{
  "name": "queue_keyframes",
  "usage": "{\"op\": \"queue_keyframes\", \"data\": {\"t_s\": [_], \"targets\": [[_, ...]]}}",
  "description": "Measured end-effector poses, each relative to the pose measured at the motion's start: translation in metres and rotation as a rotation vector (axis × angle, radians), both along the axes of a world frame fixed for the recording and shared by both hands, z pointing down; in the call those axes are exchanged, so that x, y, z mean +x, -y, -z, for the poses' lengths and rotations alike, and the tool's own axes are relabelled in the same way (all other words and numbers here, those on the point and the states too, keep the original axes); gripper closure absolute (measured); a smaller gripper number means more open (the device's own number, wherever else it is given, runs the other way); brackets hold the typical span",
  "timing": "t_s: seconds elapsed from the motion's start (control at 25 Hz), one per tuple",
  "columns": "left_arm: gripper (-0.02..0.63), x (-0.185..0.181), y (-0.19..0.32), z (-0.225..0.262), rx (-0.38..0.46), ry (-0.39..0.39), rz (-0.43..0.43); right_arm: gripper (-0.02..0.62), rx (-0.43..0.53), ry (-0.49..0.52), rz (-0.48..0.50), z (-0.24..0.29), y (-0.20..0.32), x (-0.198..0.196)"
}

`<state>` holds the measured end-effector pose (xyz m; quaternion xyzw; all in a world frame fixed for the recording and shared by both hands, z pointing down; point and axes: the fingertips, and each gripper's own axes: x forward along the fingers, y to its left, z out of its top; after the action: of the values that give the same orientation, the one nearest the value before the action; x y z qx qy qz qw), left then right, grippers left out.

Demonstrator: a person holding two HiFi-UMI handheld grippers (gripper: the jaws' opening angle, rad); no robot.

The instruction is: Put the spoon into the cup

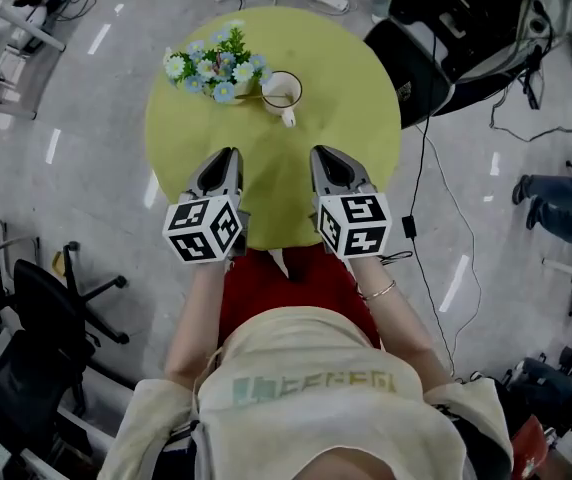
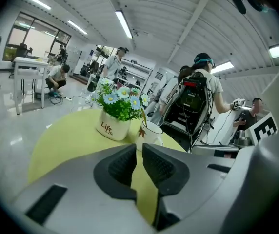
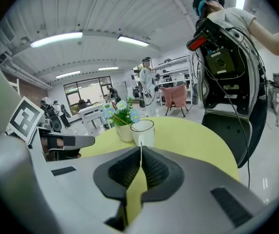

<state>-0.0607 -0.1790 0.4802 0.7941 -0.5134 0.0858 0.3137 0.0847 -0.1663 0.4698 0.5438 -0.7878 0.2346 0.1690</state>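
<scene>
Before you stands the round yellow-green table [image 1: 366, 158], and it carries 2 things close to its far edge: a white pot of blue and white flowers [image 1: 211, 68] and, just beside it on your right, a white cup [image 1: 281, 91].

Left gripper view: I read "Life" in dark letters, with a smaller "Life" just below it, on the white flower pot [image 2: 113, 126]. Head view: teal print on the shirt [image 1: 311, 386], which I cannot read.
</scene>
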Motion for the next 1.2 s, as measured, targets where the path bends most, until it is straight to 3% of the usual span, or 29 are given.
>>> {"op": "queue_keyframes", "data": {"t_s": [0.64, 1.2], "targets": [[0.561, -0.012, -0.025, 0.010, 0.043, 0.066, -0.102, 0.558, 0.036, 0.002, -0.105, 0.010, -0.033, 0.002], [0.566, -0.030, -0.047, 0.030, 0.126, 0.075, -0.116, 0.558, 0.124, 0.025, -0.171, 0.031, -0.062, -0.002]]}}
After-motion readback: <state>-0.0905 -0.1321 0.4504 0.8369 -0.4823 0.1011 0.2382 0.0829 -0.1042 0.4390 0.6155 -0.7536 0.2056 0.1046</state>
